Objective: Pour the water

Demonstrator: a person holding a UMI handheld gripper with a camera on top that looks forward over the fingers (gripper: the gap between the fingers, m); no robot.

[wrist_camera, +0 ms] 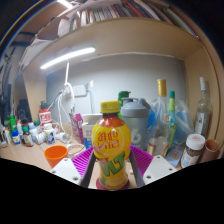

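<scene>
Claw (111, 168) pinches upright bottle (111, 142); judged best carried level to orange cup (56, 156) left of claw, then tipped slowly.

bottle (111, 150) base: hidden | label text: unreadable | background clutter: indistinct

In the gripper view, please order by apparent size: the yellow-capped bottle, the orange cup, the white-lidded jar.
1. Yellow-capped bottle, between the gripper fingers; nearness enlarges it.
2. and 3. Orange cup and white-lidded jar: alike, unranked.
</scene>
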